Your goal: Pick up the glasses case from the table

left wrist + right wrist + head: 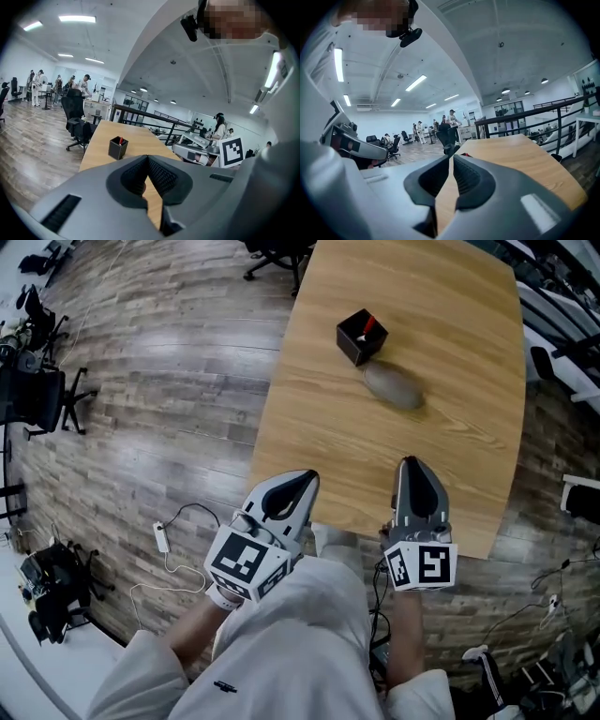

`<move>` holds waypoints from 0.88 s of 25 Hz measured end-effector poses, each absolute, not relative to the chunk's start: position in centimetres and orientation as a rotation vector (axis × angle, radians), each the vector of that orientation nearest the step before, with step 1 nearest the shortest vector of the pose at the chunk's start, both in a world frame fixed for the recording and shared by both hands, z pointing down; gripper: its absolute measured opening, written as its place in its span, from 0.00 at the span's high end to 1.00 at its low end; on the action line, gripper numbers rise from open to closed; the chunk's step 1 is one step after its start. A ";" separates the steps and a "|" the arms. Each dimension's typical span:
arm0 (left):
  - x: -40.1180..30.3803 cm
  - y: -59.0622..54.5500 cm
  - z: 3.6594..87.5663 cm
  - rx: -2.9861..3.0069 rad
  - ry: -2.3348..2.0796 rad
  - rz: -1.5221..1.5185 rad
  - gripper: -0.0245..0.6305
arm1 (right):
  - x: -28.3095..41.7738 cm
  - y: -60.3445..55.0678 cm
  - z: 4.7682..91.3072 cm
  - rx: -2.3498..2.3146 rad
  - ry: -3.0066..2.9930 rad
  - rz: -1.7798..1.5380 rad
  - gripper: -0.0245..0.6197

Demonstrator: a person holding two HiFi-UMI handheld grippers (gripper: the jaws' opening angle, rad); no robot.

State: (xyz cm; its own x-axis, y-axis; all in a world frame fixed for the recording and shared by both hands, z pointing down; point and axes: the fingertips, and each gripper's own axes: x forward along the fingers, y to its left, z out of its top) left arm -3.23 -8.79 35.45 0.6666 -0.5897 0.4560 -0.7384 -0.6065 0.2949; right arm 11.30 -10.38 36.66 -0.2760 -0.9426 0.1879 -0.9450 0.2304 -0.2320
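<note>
The left gripper [148, 158] has its jaws closed tip to tip, with nothing between them. The right gripper [453, 157] has its jaws all but together, with only a thin slit between them, and it too holds nothing. Both hang at the near edge of the tabletop [441, 324], the left at its near left corner and the right further along that edge. The top is pale wood with a straight grain and stands on a grey plank floor [169, 409].

The glasses case [394, 387] shows only in the head view. It lies about midway along the tabletop, well apart from both grippers. It is a smooth grey oval lying flat, set at a slant to the table's long edges, and its outline is soft. Just beyond it stands a black square holder [362, 337] with something red inside. The left gripper view shows that holder upright on the wood, while that gripper's own jaws hide the spot where the case lies.

The gripper views alone show the room: a white ceiling with strip lights [77, 18], a black railing [154, 117] and distant people [37, 86] standing near desks. Black office chairs [37, 395] stand on the floor to the left.
</note>
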 end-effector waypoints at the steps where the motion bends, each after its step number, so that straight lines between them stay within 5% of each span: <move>1: -3.0 -9.3 35.9 2.420 -1.031 0.440 0.95 | 11.5 -10.8 37.2 1.878 -2.453 0.477 0.92; 22: 2.6 -17.1 46.0 2.403 -0.922 0.516 0.95 | 14.8 -19.6 48.0 1.690 -2.397 0.523 0.63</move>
